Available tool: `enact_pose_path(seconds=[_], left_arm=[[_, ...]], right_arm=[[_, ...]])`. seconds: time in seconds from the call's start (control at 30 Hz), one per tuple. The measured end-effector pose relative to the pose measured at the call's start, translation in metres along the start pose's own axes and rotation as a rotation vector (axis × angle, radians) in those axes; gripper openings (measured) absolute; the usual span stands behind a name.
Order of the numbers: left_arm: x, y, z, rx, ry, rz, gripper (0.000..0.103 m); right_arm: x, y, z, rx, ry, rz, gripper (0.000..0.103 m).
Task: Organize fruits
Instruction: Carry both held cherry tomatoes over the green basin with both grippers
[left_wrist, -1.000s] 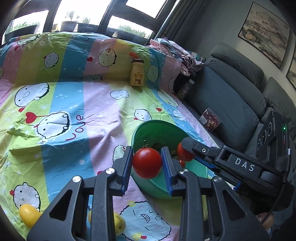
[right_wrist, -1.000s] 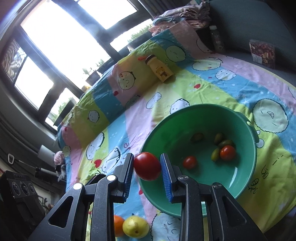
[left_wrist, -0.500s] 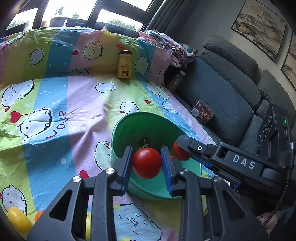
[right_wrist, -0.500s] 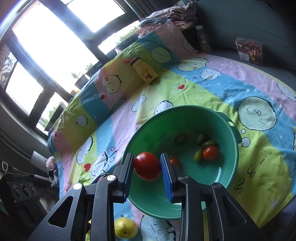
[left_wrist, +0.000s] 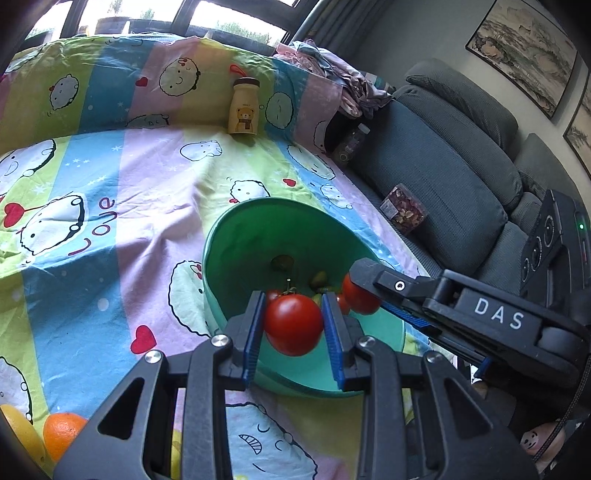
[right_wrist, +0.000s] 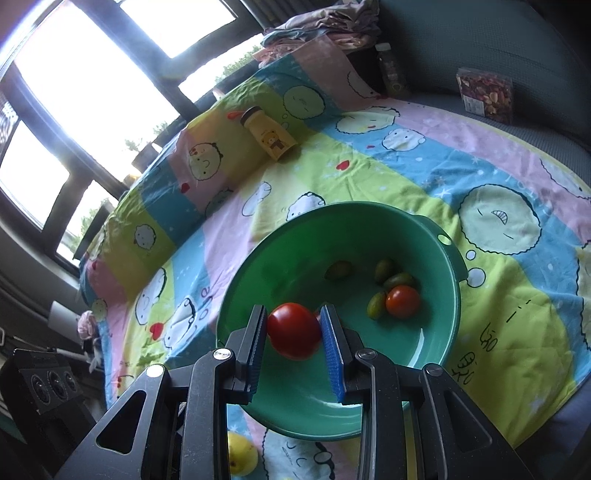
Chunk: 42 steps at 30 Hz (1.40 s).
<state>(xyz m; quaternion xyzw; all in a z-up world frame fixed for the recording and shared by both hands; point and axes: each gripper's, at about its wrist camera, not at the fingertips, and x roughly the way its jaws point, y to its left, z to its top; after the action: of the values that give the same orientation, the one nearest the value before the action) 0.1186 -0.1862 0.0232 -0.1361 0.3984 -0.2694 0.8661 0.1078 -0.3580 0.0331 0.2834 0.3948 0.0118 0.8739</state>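
Note:
My left gripper (left_wrist: 293, 306) is shut on a red tomato (left_wrist: 293, 328), held over the near rim of the green bowl (left_wrist: 236, 251). Beside it on the right, my right gripper (left_wrist: 364, 295) grips a second red tomato (left_wrist: 360, 301) over the same bowl. In the right wrist view, that right gripper (right_wrist: 293, 314) is shut on its tomato (right_wrist: 291, 334) above the bowl's inside (right_wrist: 452, 295). A small red tomato (right_wrist: 402, 301) and several small green fruits (right_wrist: 376, 304) lie in the bowl.
The bowl sits on a colourful cartoon sheet (left_wrist: 110, 184). A yellow bear bottle (left_wrist: 242, 107) stands at the back. An orange (left_wrist: 61, 434) and a lemon (left_wrist: 14, 424) lie near left. A grey sofa (left_wrist: 443, 177) with a snack box (left_wrist: 404, 212) borders the right.
My left gripper has moved forward and down with its tomato, so the bowl now lies closer beneath it. In the right wrist view the tomato has shifted from the bowl's rim to over its inside.

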Motion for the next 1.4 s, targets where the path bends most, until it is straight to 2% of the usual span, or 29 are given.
enact_pose_path(seconds=[0.8,1.4], left_arm=[[0.017,-0.002,-0.003,0.011,0.046,0.018,0.031],[0.019,-0.003,-0.005,0.013,0.050,0.026,0.032]], right_arm=[[0.011,-0.009,0.000,-0.011,0.048,-0.032,0.032],[0.020,-0.013,-0.001,0.002,0.083,-0.054,0.032]])
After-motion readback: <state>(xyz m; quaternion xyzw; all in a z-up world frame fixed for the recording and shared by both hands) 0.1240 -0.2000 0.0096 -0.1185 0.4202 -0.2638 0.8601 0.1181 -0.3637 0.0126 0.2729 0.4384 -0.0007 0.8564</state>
